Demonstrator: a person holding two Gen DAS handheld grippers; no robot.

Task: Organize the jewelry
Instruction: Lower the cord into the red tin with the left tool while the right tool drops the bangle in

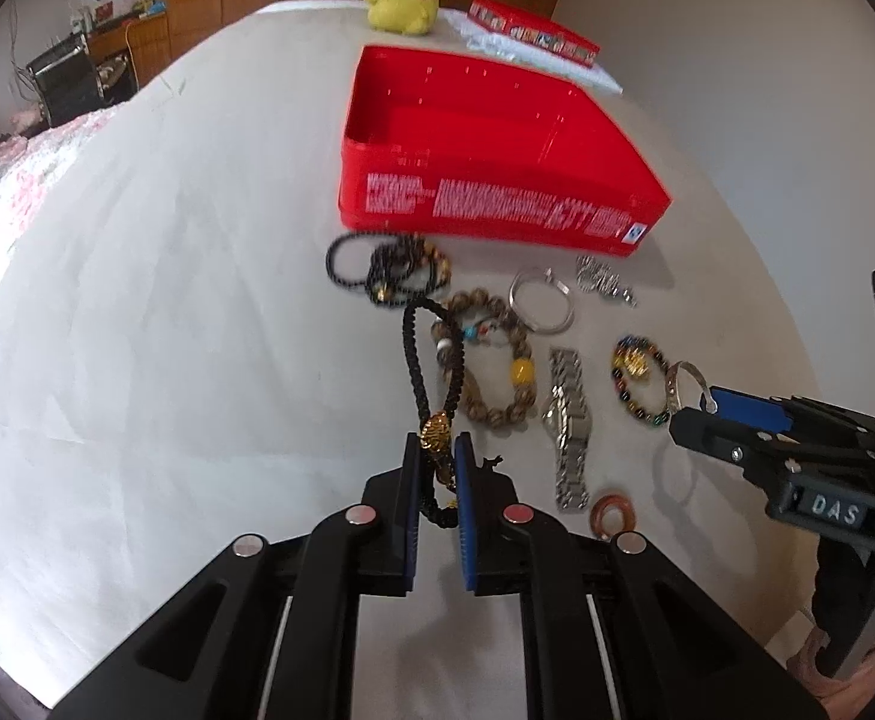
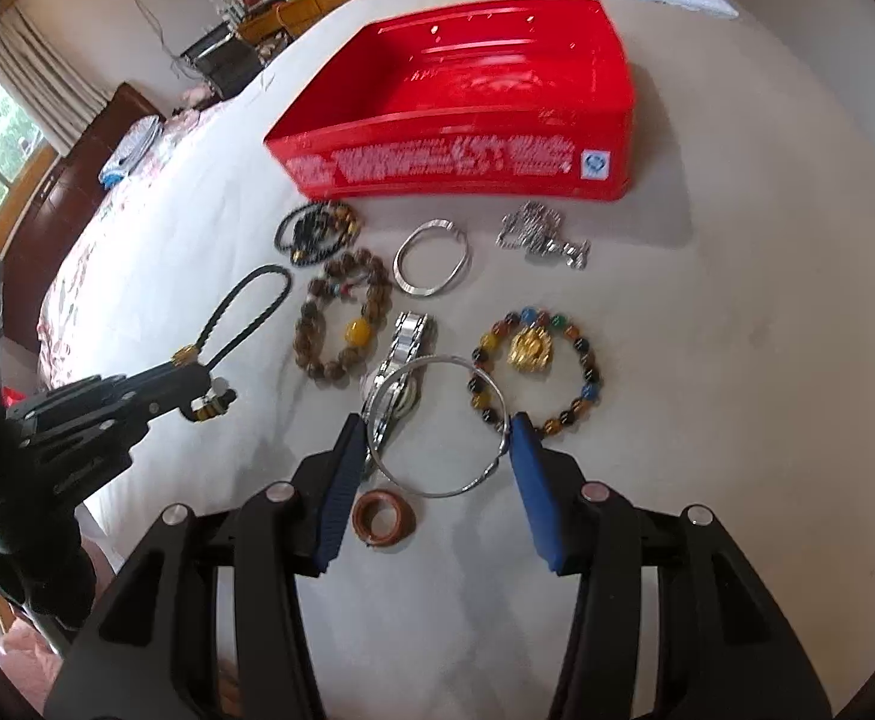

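On a white cloth-covered table, jewelry lies spread before an open red box. Left gripper is clenched on a black braided cord bracelet with a gold charm, lifted above the cloth. Right gripper grasps a silver bangle across its width (one pad on each side), raised over a silver watch beside a colourful bead bracelet.

The left gripper is pinching narrowly, jaws nearly together, clamping a black cord between them. The right gripper is spreading wide, its blue pads bracing a silver bangle.
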